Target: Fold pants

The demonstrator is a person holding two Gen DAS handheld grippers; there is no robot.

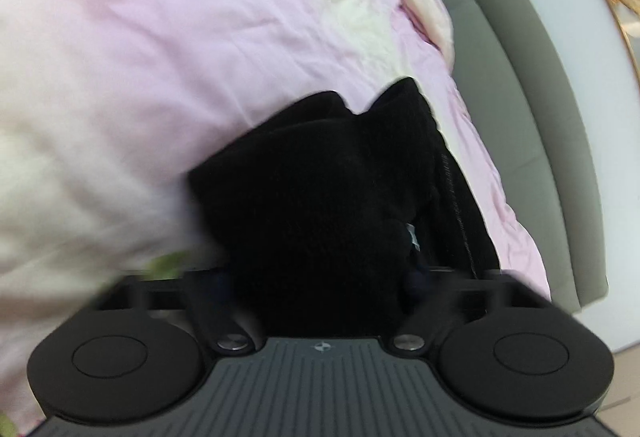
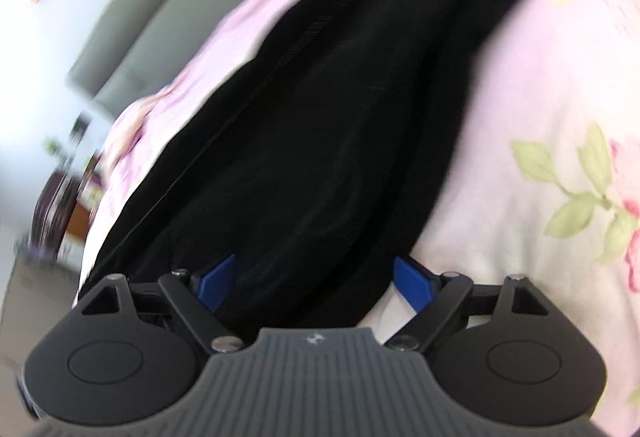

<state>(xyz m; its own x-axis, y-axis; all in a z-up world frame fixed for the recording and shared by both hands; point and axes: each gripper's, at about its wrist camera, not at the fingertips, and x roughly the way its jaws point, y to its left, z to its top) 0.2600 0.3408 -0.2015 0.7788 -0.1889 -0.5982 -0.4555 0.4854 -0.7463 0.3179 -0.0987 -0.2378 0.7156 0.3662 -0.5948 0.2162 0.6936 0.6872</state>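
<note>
Across the bed (image 1: pixel 120 37), on its pink floral cover, one pair of black pants (image 2: pixel 320 117) is lying, its long axis running straight ahead of the right gripper (image 2: pixel 316 277) toward the far edge by the grey headboard (image 1: pixel 520 77). That gripper's blue fingers (image 2: pixel 412 281) are standing wide apart, straddling the near end without pinching it. The left gripper (image 1: pixel 320 273) is sitting buried in bunched cloth at the other end; whether it is clamping I cannot tell. Two grippers, one garment; both seem equally near.
</note>
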